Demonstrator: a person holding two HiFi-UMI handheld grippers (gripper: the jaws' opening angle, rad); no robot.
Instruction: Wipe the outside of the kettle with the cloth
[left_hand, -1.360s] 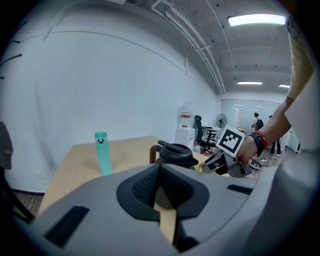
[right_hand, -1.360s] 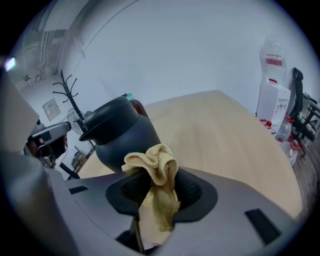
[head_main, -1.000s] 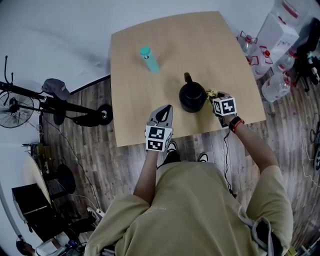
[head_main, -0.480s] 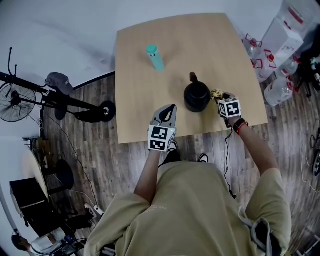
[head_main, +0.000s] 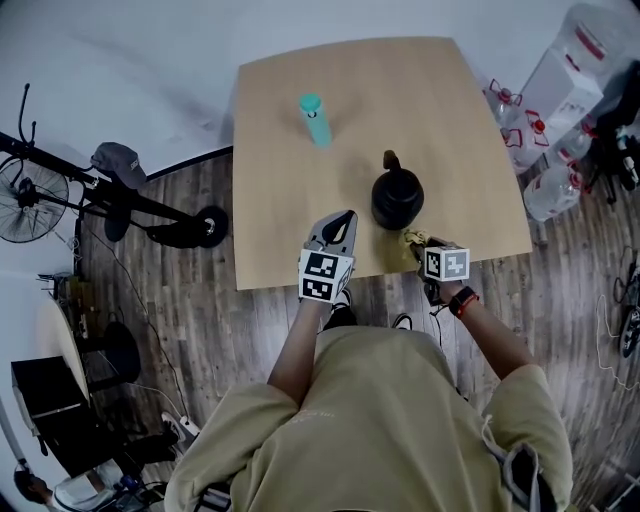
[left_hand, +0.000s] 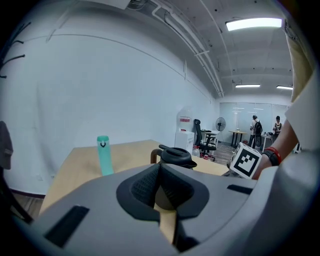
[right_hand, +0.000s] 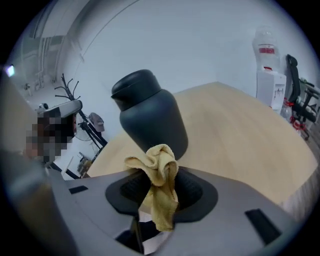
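1. Near the front edge of the wooden bench (head_main: 300, 200) stands the black kettle (head_main: 397, 200), upright with its lid on.
2. Beside it hovers the left gripper (head_main: 338, 225), its jaws clenched on nothing.
3. The right gripper (head_main: 420, 247) clamps the yellow cloth (head_main: 410, 238) close to the kettle's near side. This looks like mid-wipe; the next move would be pressing and sweeping round the wall.

The head camera is looking steeply down on the whole worktop (head_main: 430, 110). The camera on the left gripper (left_hand: 160, 170) is facing low across it toward the kettle (left_hand: 175, 156) and teal bottle (left_hand: 104, 156). The camera on the right gripper (right_hand: 159, 167) is sitting close to the kettle, which all three views are sharing.
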